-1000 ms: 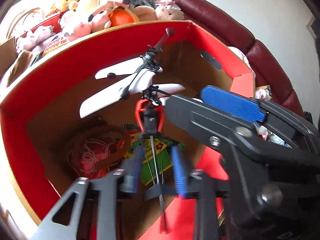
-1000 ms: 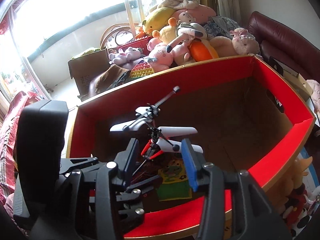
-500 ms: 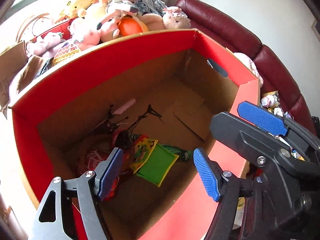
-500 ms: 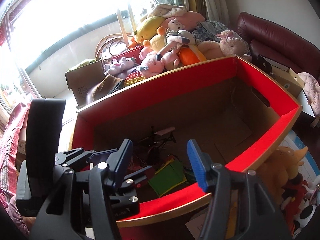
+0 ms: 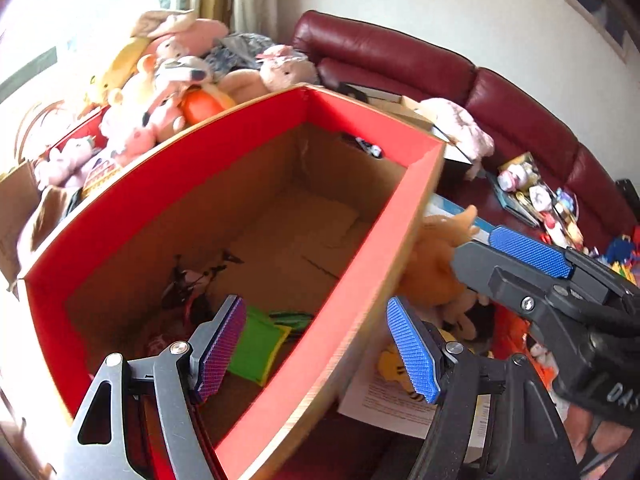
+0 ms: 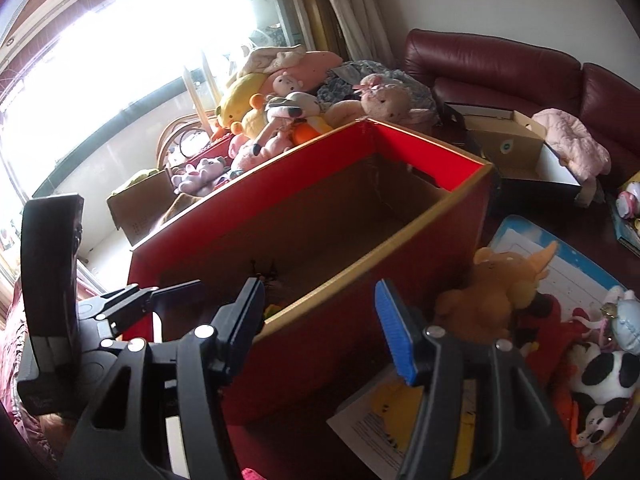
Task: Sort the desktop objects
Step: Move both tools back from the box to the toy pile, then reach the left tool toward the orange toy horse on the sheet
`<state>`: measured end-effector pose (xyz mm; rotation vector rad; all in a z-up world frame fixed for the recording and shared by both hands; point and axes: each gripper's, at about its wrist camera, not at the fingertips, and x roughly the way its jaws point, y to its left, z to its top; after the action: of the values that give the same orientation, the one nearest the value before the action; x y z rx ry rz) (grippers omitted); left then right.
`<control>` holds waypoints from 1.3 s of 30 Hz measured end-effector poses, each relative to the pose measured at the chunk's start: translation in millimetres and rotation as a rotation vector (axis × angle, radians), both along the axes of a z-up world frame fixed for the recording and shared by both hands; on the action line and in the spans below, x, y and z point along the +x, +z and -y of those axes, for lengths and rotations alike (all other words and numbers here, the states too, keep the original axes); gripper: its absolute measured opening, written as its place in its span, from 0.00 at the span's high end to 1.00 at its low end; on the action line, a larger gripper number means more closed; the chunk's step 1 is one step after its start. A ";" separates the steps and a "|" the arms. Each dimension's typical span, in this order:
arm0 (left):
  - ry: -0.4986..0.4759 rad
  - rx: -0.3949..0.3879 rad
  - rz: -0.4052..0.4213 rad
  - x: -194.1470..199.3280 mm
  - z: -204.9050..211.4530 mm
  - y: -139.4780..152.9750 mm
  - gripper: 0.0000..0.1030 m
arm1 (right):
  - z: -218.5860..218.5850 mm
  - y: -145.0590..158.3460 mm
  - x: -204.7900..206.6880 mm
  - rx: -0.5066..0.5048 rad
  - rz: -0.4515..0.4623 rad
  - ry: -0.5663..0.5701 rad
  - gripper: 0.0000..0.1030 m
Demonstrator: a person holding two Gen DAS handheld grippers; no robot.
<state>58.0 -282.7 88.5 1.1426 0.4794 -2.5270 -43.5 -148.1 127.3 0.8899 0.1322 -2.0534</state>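
Observation:
A big red box point(image 5: 360, 276) with a brown cardboard inside fills the left of both views. On its floor lie a red and black toy helicopter point(image 5: 192, 286) and a green pouch point(image 5: 256, 344). My left gripper point(image 5: 318, 346) is open and empty, straddling the box's near wall from above. My right gripper point(image 6: 320, 322) is also open and empty, over the same wall; one of its blue pads point(image 5: 528, 256) shows in the left wrist view. An orange plush point(image 6: 500, 284) leans against the box's outer side.
Right of the box lie a printed sheet point(image 6: 376, 424), a black and white plush point(image 6: 608, 372) and other small toys. Behind stand an open shoe box point(image 6: 520, 140), a dark red sofa point(image 5: 400, 52) and a heap of plush toys point(image 6: 288, 104).
A second ago my left gripper held the helicopter by its tail over the box. It opened, and the helicopter now lies inside. Both grippers have since swung right, toward the box's near wall.

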 end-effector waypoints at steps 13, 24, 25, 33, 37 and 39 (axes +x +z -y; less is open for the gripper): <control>-0.243 0.000 0.118 -59.4 -110.0 -34.2 0.28 | -192.8 -63.5 -50.5 0.014 0.122 -0.353 0.44; -0.466 0.015 0.244 -113.3 -206.4 -62.9 0.28 | -312.4 -147.5 -55.3 0.049 0.274 -0.600 0.48; -0.489 0.014 0.256 -119.7 -216.9 -64.1 0.28 | -316.8 -151.4 -54.8 0.054 0.280 -0.605 0.48; -0.593 -0.009 0.363 -166.2 -278.8 -80.2 0.28 | -336.3 -181.9 -58.8 0.023 0.360 -0.607 0.48; -0.607 -0.047 0.410 -188.9 -301.8 -92.0 0.28 | -342.8 -192.9 -62.9 -0.004 0.390 -0.602 0.50; -0.600 -0.071 0.427 -198.6 -308.9 -98.3 0.28 | -346.6 -197.0 -65.1 -0.014 0.404 -0.603 0.52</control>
<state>-140.6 26.2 -9.8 1.9652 -0.0838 -2.5993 -108.6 198.5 -69.8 1.4440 -0.4179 -2.3473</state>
